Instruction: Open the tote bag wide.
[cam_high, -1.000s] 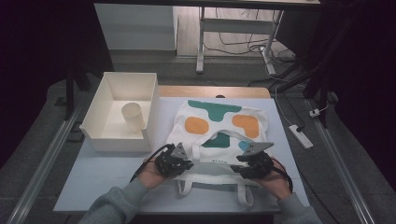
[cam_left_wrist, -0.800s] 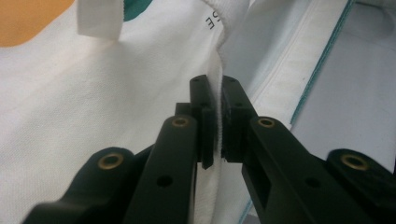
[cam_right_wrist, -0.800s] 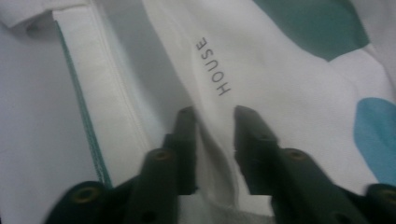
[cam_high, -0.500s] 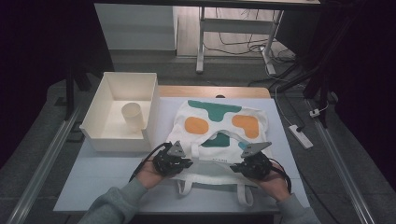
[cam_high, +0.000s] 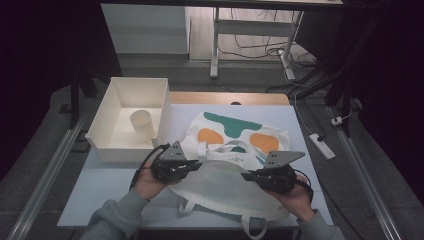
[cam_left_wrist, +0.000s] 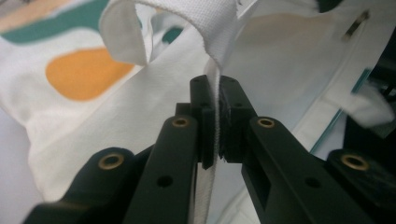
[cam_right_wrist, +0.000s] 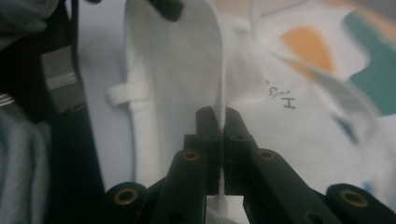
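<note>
Both grippers have a bite on the tote bag (cam_high: 235, 165) now. I take the white bin (cam_high: 131, 119) as my landmark: the bag lies on the table (cam_high: 100, 200) just to the right of the bin, printed side up, teal and orange shapes at its far end.

Left gripper (cam_high: 192, 164): sits near the bin's front right corner, clenched on the bag's upper edge. In the left gripper view the pads pinch a thin fold of white cloth (cam_left_wrist: 212, 116) that runs straight up between them; a strap (cam_left_wrist: 154, 28) loops just above.

Right gripper (cam_high: 249, 176): well to the right of the bin, at the bag's other side. Its jaws have just been closing, and the right gripper view has them grasping a single thin layer of the bag's rim (cam_right_wrist: 221, 116).

Change against a second ago: the bag lay flat then, with both grippers low at its near edge. Now both hands are higher, and the near layer of cloth is lifted off the layer beneath and folds back toward the print, its near straps (cam_high: 187, 206) trailing at the table's edge.

My reading: the grasp stage is done, and the fold or opening of the bag is under way. The cup (cam_high: 142, 125) stands upright inside the bin, untouched.
</note>
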